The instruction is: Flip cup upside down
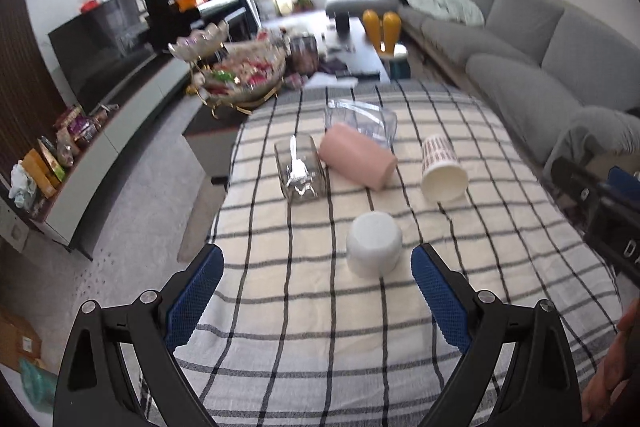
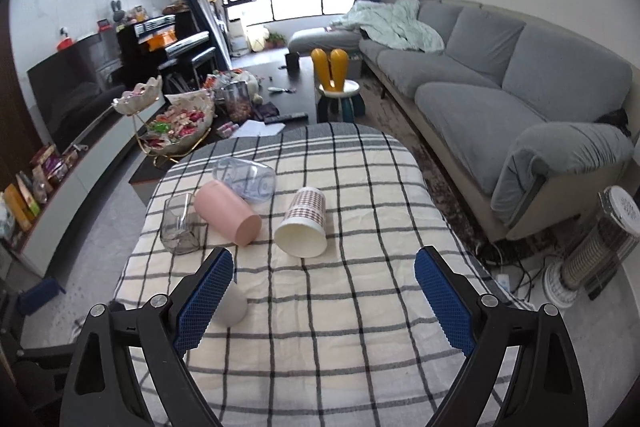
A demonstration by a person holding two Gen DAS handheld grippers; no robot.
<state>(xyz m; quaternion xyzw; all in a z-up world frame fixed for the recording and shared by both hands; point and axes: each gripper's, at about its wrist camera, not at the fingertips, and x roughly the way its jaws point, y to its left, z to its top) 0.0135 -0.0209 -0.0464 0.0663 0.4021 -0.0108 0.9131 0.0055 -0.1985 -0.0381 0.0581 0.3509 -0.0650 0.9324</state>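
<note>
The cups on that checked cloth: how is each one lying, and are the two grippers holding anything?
white cup: upside down, base up
pink cup: on its side
patterned paper cup: on its side, mouth toward camera
square glass: upright
clear plastic cup: on its side
left gripper: open, empty
right gripper: open, empty

pink cup (image 1: pixel 357 161), white cup (image 1: pixel 374 243), checked tablecloth (image 1: pixel 304 327)

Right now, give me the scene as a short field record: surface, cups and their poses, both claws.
surface: checked cloth
white cup: upside down, nearest the left claw
pink cup: on its side
patterned paper cup: on its side, mouth toward camera
clear glass: upright, left of pink cup
clear plastic cup: on its side, behind pink cup
left claw: open, empty
right claw: open, empty
</note>
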